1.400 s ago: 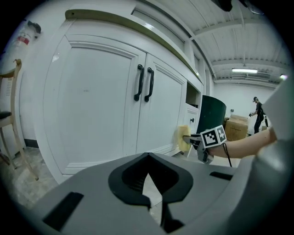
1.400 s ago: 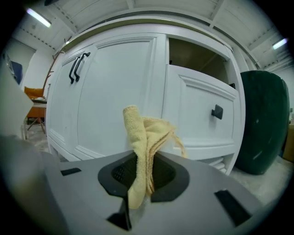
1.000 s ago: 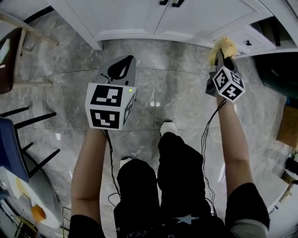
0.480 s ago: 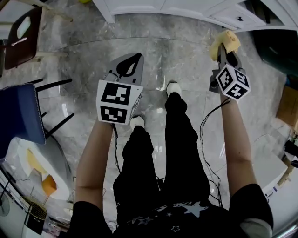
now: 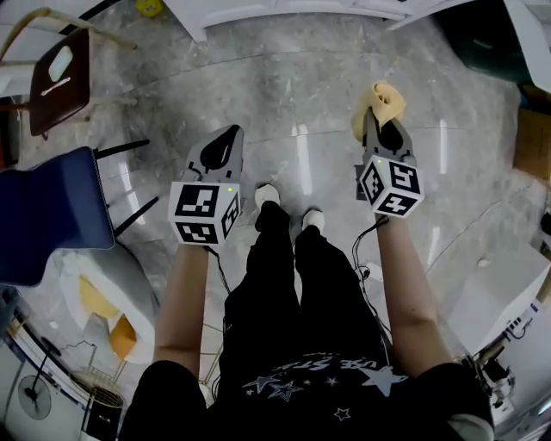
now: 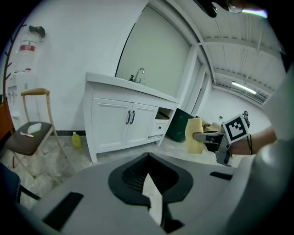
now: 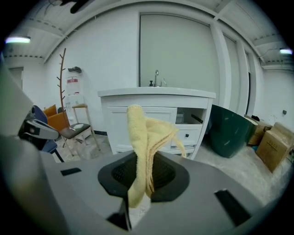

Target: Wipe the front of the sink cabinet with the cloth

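Observation:
The white sink cabinet [image 6: 123, 123] stands a few steps ahead of me, its doors shut; it also shows in the right gripper view [image 7: 151, 120] and only as a strip at the top of the head view [image 5: 258, 9]. A yellow cloth [image 7: 143, 142] hangs folded from my right gripper [image 7: 138, 186], which is shut on it. Over the floor, the same cloth [image 5: 380, 103] bunches at the right gripper's tip [image 5: 380, 121], away from the cabinet. My left gripper [image 5: 226, 138] is shut and holds nothing; in its own view the jaws [image 6: 148, 179] meet.
A chair with a brown seat [image 5: 56, 77] and a blue chair [image 5: 52, 211] stand at the left. A small yellow bottle [image 6: 76, 139] sits by the cabinet's left leg. A dark green bin [image 7: 229, 131] and cardboard boxes [image 7: 273, 146] stand at the right. One drawer [image 7: 192, 118] on the cabinet's right side is open.
The person has stepped back: the cabinet has slid up to the top edge of the head view. Both grippers now hang over open floor, and the right one still holds the cloth.

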### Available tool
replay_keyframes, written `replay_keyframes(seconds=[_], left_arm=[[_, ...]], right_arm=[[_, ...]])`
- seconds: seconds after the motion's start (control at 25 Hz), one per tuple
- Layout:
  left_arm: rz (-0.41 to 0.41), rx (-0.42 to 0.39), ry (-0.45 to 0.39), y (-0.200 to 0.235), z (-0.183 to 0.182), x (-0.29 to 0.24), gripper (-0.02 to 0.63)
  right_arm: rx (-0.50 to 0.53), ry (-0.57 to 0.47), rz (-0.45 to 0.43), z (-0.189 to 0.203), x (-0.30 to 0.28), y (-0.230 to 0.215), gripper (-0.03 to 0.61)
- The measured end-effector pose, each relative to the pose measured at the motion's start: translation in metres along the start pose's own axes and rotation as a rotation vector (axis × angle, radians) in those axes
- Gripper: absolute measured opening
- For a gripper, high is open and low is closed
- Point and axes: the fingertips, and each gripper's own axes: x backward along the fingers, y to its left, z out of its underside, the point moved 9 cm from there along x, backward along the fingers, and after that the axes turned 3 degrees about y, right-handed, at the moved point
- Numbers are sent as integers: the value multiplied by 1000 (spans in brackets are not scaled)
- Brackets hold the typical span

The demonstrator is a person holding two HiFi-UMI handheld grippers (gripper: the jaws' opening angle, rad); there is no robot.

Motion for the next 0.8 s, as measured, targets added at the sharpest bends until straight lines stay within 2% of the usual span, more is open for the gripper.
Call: replay_keyframes(seconds=[0.12, 0.2, 0.44, 0.8], left_arm=[[8, -98, 20, -15, 6, 7, 15], [1, -134, 26, -24, 6, 13, 15], [23, -158, -8, -66, 12, 46, 15], [66, -206, -42, -156, 62, 138, 15]], right_arm=[[49, 3, -27, 7, 24, 11, 64], [43, -2, -40, 11, 38, 14, 64], [-21, -30, 1, 28, 99, 11, 63], [-71, -56, 35, 89, 247, 17, 62]])
